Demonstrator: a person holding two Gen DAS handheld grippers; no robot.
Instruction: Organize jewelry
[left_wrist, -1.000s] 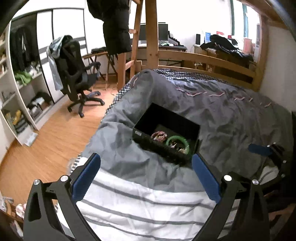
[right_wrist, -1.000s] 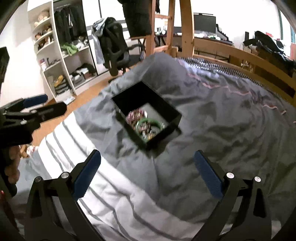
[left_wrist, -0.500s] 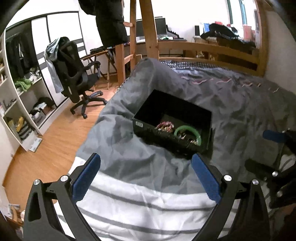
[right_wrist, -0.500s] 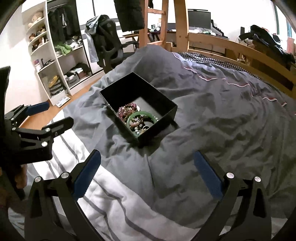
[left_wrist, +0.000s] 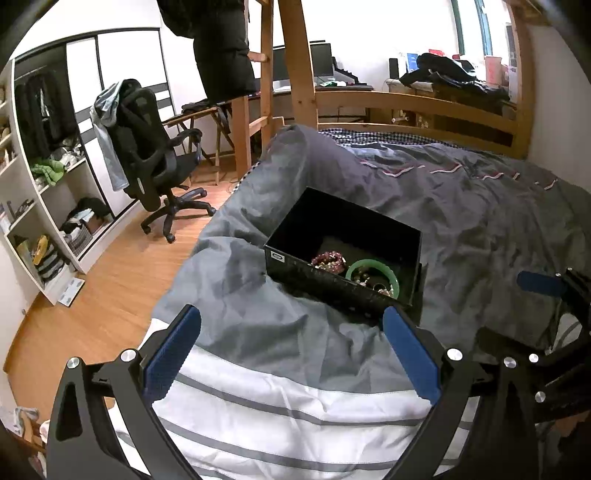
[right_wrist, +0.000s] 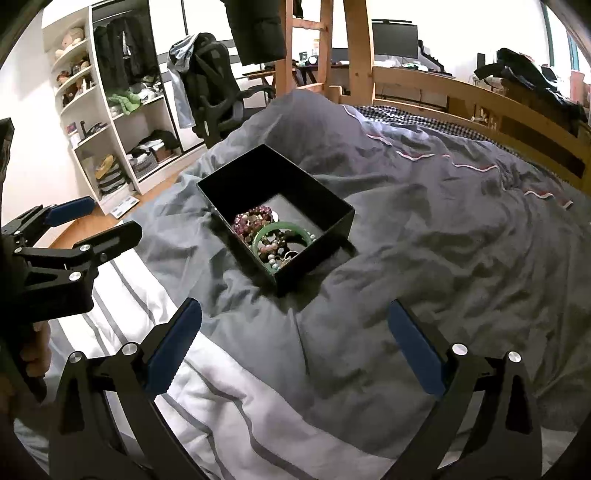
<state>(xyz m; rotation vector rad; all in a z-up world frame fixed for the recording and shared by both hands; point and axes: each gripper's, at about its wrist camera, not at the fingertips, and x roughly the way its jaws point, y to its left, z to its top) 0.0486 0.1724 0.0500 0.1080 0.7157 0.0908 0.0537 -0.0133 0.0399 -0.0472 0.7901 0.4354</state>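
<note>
An open black box (left_wrist: 369, 225) (right_wrist: 258, 173) sits on the grey duvet. Inside lie a green bangle (left_wrist: 373, 271) (right_wrist: 284, 230), a pink bead bracelet (left_wrist: 328, 258) (right_wrist: 255, 218) and several other bead pieces. My left gripper (left_wrist: 291, 354) is open and empty, just short of the box's near wall. My right gripper (right_wrist: 295, 350) is open and empty, a little short of the box's near corner. The right gripper shows at the right edge of the left wrist view (left_wrist: 539, 284); the left gripper shows at the left of the right wrist view (right_wrist: 70, 221).
The bed has a grey duvet (right_wrist: 424, 221) and a white striped sheet (left_wrist: 295, 406) near me. A wooden bed frame (left_wrist: 406, 107) stands behind. An office chair (left_wrist: 147, 155), white shelves (right_wrist: 99, 129) and wood floor (left_wrist: 110, 288) lie to the left.
Both grippers have moved closer to the box and look down into it more steeply. Both stay open and empty.
</note>
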